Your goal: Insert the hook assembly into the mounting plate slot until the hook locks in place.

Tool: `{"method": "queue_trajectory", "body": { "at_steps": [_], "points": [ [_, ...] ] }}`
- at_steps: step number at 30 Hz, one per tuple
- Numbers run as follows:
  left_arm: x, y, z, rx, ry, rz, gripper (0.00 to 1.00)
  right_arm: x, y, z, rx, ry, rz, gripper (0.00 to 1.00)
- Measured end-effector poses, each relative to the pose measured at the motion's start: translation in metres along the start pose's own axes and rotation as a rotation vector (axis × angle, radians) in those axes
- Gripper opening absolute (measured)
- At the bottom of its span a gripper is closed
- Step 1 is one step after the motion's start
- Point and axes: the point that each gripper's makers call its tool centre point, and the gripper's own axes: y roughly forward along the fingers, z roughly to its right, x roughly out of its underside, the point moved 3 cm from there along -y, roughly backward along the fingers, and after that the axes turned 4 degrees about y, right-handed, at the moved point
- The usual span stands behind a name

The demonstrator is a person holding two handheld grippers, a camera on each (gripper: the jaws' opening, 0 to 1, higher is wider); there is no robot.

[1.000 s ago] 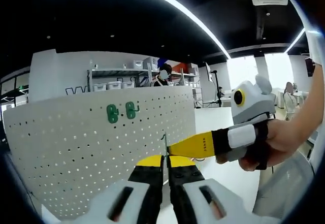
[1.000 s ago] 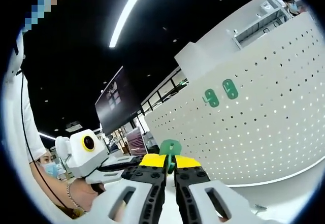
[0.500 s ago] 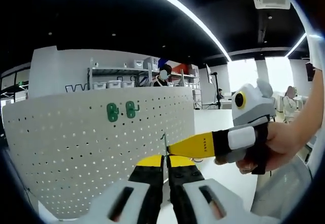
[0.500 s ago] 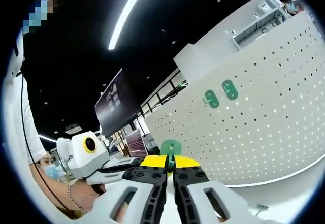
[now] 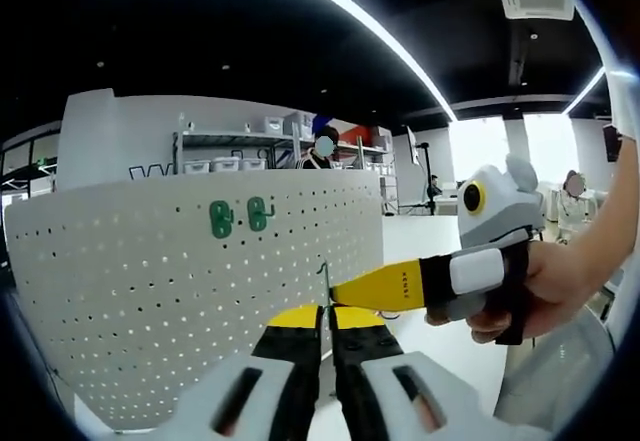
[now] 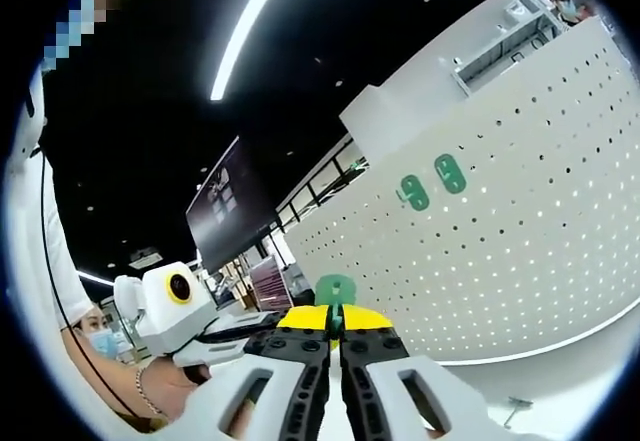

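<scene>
I see the green hook (image 6: 335,289) pinched between the right gripper (image 6: 334,323) jaws — long axis upright along the jaws, poking past the tips. Left gripper (image 5: 326,314) is clamped on a thin wire piece (image 5: 324,283), also upright. White pegboard (image 5: 150,301) just behind, two green hooks (image 5: 240,217) already hung near its top edge

Two green hooks (image 5: 240,218) on pegboard (image 5: 150,301)

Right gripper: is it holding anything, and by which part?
Yes. The right gripper is shut on a green hook, pinching its lower end; the upper part sticks up above the yellow tips, in front of the white pegboard.
</scene>
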Motion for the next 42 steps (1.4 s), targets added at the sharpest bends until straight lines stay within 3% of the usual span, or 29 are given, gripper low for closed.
{"method": "queue_trajectory", "body": {
  "at_steps": [8,10,17,21,26,30,39,42],
  "points": [
    [0.001,-0.001,0.001,0.005,-0.013,-0.008,0.08,0.001,0.0,0.0,0.002,0.004,-0.004,0.0],
    [0.003,0.0,0.002,0.012,-0.015,-0.013,0.19,0.0,0.0,0.0,-0.002,0.013,-0.001,0.0],
    [0.01,0.003,0.005,0.027,-0.03,-0.046,0.39,0.002,0.002,-0.002,-0.01,0.0,-0.013,0.0],
    [0.022,0.006,0.008,0.039,-0.04,-0.096,0.59,0.003,0.002,-0.003,-0.013,0.006,-0.016,0.0],
    [0.034,0.008,0.009,0.051,-0.065,-0.137,0.75,0.003,0.001,-0.002,-0.013,0.019,-0.016,0.0],
    [0.035,0.007,0.007,0.037,-0.081,-0.137,0.88,0.004,0.001,-0.002,-0.009,0.026,-0.02,0.0],
    [0.04,0.008,0.004,0.032,-0.089,-0.148,0.9,0.003,0.001,-0.001,0.008,0.001,-0.028,0.0],
    [0.042,0.007,0.004,0.034,-0.095,-0.154,0.89,0.001,-0.002,0.009,0.103,-0.135,-0.062,0.0]
  ]
}}
